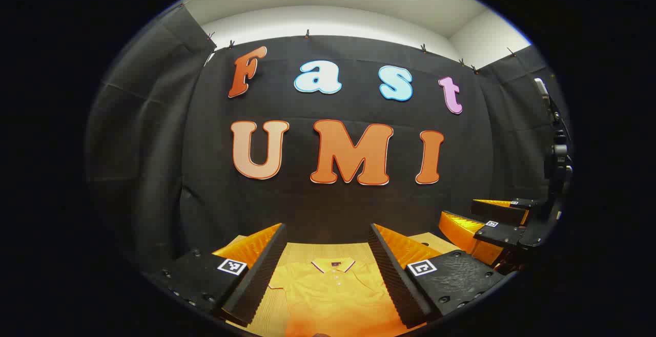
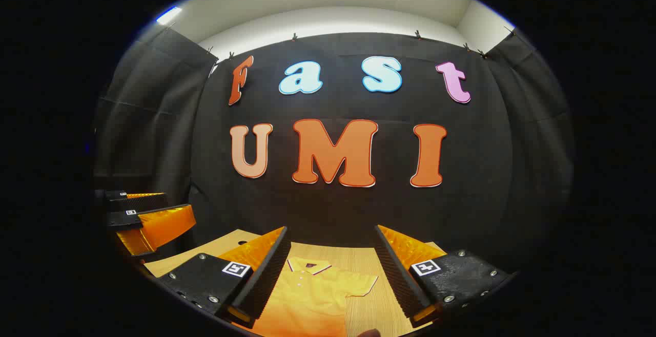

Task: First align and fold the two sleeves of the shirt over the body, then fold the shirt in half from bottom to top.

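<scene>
In the left gripper view, the left gripper [image 1: 327, 255] is held above a wooden table [image 1: 307, 249] with its fingers spread wide, nothing between them. Through the gap lies a yellow polo shirt [image 1: 333, 291], flat on the table, collar [image 1: 333, 264] toward the booth wall and placket buttons running down the middle. One short sleeve [image 1: 279, 279] shows beside the near finger, spread out to the side. At the right edge of this view the right gripper [image 1: 487, 219] is seen from the side, raised above the table's far corner, its two fingers apart; a dark stand or mount [image 1: 556, 163] rises behind it.

In the right gripper view, the right gripper [image 2: 330, 260] is also held wide, gripping nothing. Here the shirt [image 2: 307, 301] sits left of centre in the gap, and the other short sleeve [image 2: 359, 281] is plain to see, lying out flat on bare wood beside the body, unfolded. The collar [image 2: 307, 265] points to the wall again. At the left edge the left gripper [image 2: 143, 214] appears from the side, lifted clear of the table [image 2: 369, 306], fingers apart. A small dark tip shows at the bottom edge; I cannot tell what it is.
</scene>
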Demonstrator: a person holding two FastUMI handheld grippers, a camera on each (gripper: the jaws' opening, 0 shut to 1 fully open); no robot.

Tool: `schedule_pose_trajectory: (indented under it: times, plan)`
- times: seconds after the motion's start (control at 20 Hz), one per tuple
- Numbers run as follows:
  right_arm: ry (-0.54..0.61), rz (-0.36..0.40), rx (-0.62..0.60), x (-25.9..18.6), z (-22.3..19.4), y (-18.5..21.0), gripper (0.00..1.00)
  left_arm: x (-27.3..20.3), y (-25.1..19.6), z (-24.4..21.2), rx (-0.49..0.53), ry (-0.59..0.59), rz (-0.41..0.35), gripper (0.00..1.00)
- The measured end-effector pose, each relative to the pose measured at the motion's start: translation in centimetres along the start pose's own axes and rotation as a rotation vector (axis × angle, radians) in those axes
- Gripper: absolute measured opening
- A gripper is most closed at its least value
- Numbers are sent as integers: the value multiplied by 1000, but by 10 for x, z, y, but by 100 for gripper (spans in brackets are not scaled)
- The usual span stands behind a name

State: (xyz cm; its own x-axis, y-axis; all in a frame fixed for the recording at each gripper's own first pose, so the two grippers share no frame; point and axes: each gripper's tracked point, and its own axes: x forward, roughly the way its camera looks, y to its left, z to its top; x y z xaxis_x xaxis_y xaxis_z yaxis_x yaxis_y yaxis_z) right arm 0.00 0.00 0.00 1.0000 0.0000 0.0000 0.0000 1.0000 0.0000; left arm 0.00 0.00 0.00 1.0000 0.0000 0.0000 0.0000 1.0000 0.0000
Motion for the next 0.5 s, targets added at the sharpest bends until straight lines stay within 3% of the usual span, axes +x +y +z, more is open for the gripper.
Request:
schedule_pose_trajectory:
  times: [0.5]
  plan:
    - [9, 34, 11, 6, -4, 7, 98, -5, 0, 5, 22, -12, 23, 98]
